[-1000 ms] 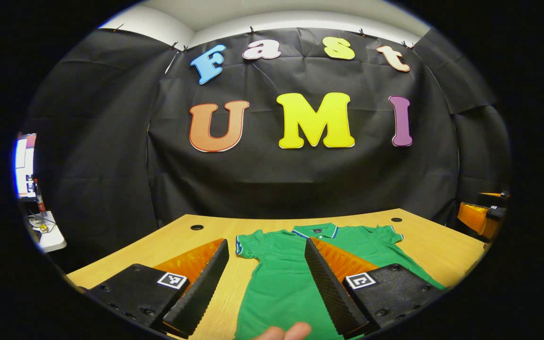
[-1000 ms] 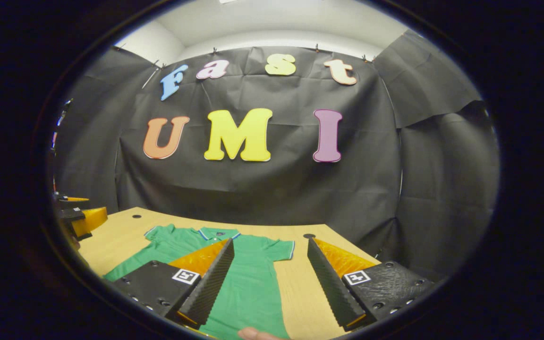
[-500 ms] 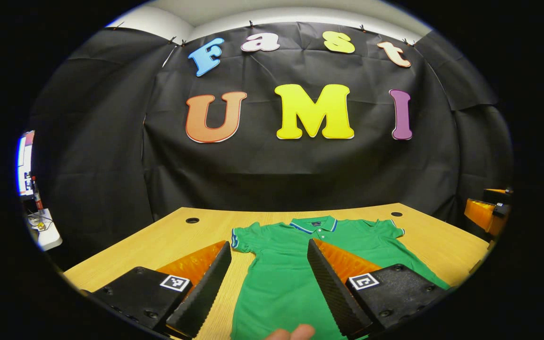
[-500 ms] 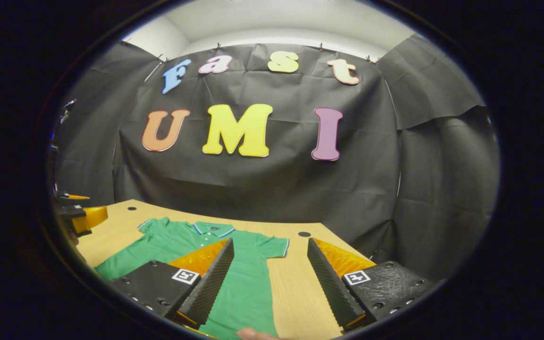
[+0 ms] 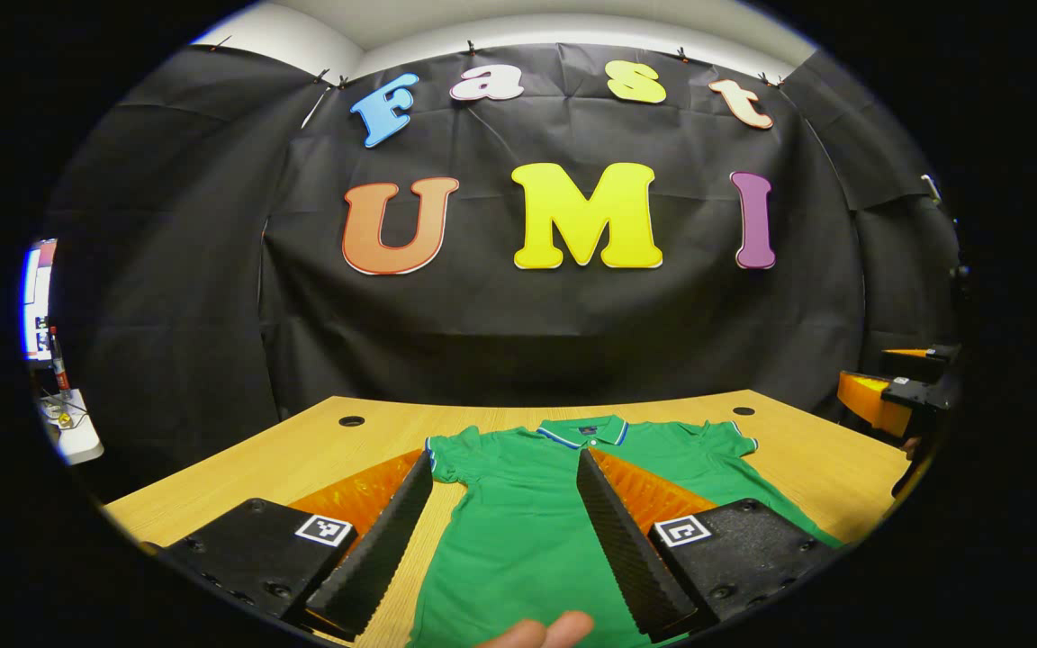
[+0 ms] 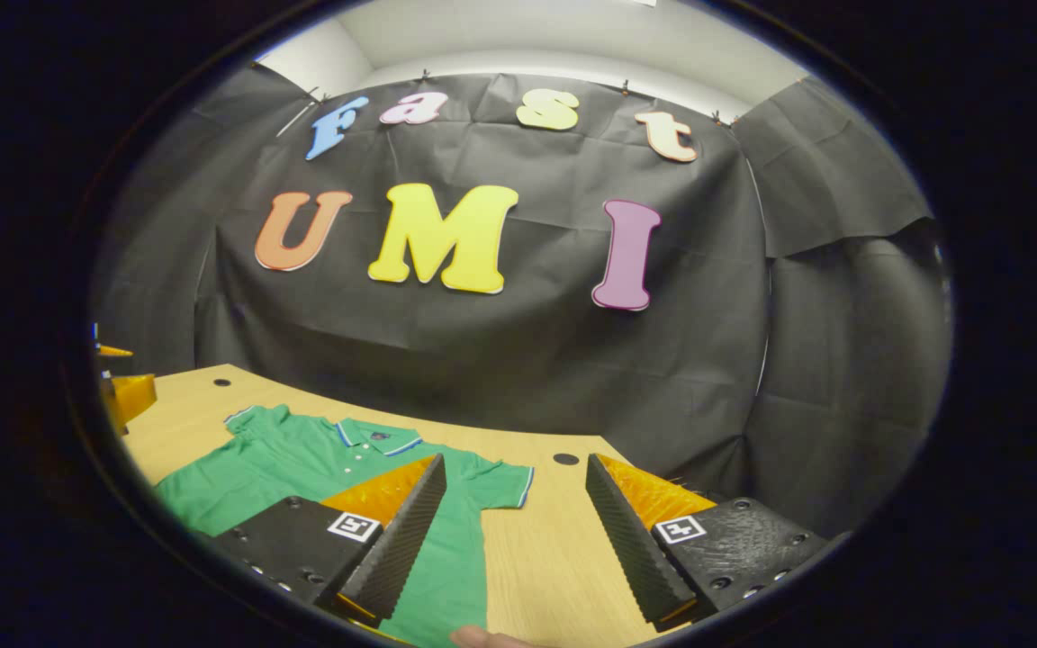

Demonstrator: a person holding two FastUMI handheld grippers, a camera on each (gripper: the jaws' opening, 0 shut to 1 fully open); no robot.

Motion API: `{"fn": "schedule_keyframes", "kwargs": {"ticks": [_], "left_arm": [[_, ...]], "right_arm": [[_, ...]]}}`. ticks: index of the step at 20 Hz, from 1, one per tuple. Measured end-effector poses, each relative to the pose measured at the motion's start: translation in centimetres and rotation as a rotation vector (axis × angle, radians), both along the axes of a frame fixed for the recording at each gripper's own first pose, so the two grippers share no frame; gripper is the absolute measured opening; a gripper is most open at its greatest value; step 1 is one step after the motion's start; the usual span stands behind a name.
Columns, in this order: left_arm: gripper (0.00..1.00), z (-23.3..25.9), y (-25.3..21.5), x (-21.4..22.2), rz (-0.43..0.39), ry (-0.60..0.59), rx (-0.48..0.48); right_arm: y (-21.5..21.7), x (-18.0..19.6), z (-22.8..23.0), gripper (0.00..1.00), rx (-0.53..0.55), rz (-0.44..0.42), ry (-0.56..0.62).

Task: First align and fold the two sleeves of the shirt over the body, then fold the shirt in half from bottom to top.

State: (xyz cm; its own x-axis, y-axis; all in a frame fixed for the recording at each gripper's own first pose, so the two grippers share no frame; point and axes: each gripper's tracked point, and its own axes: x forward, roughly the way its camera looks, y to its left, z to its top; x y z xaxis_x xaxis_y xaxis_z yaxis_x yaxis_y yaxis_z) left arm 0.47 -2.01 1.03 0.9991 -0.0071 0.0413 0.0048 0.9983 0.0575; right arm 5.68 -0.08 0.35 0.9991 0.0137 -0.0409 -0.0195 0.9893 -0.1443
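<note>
While the green shirt [image 5: 518, 540] lies flat with sleeves spread on the wooden table [image 5: 302, 454], left gripper [image 5: 500, 540] and right gripper [image 6: 514, 540] hover above its near part, jaws apart, gripping nothing.

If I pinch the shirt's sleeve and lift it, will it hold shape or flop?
Probably flop: the shirt lies flat on the table with soft wrinkles, like thin knit. It should be light, so the body may drag along. The collar looks slightly stiffer.
</note>
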Motion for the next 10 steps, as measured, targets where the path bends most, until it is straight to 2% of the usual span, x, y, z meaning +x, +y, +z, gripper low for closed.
{"fn": "schedule_keyframes", "kwargs": {"ticks": [5, 6, 10], "left_arm": [[1.0, -1.7, -0.5, 1.1, -0.011, 0.039, -0.024], [1.0, -2.0, -0.5, 1.4, -0.013, 0.047, -0.027], [1.0, -3.4, 0.9, 2.4, 0.031, 0.076, -0.004]], "right_arm": [[-0.8, 6.2, -0.3, 0.96, 0.024, -0.018, 0.063], [-1.2, 7.4, 0.0, 0.94, 0.023, -0.03, 0.06], [-2.6, 12.3, -0.8, 0.95, 0.02, -0.082, 0.082]]}}
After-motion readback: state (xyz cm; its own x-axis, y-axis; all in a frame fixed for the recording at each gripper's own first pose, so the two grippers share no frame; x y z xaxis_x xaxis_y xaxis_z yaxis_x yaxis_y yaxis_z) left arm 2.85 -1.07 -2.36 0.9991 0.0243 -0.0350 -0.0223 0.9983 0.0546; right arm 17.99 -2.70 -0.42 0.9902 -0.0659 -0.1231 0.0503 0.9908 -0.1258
